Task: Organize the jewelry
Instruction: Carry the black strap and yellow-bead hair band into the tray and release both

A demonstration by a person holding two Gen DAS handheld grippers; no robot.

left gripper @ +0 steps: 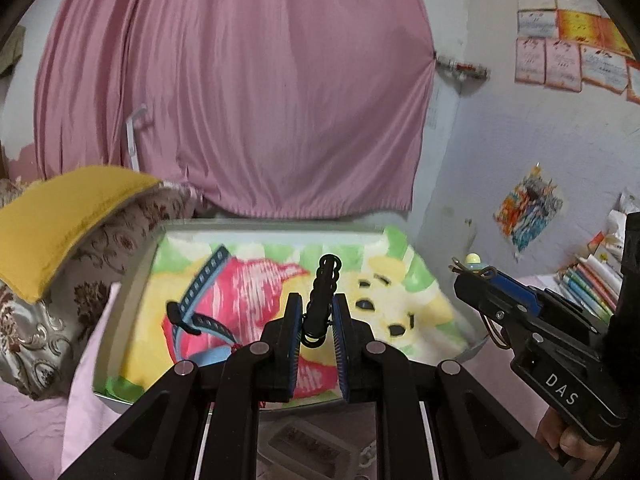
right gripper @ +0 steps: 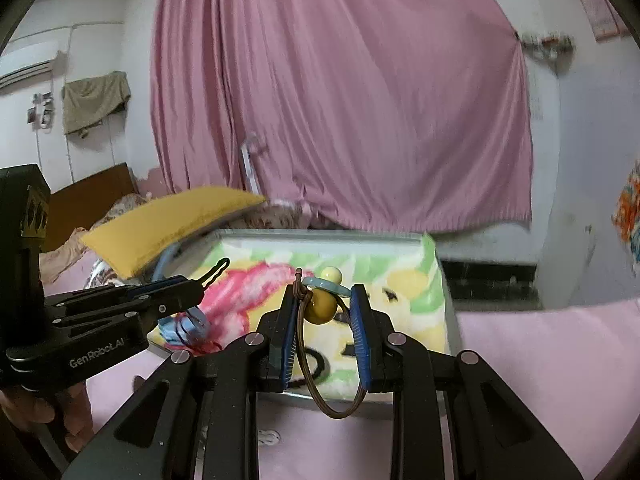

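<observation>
Indoors, pink curtain [left gripper: 240,92], cartoon blanket [left gripper: 256,280] in tray, left jaws grasping black coil [left gripper: 322,300], right jaws grasping beaded band [right gripper: 320,308].

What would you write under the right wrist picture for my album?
Right gripper pinching a brown hair tie with yellow beads above a colorful blanket tray.

You can read two marks only. "DAS" stands in white letters on the black body of the right gripper [left gripper: 476,276], low on its grip just above the hand [left gripper: 576,442] that holds it, seen from the left wrist view. "GenRobot.AI" stands in pale letters on the black side of the left gripper [right gripper: 218,270], seen from the right wrist view. The certificates [left gripper: 572,40] on the wall, up and right of the right gripper, carry print too small and blurred for you to read.
</observation>
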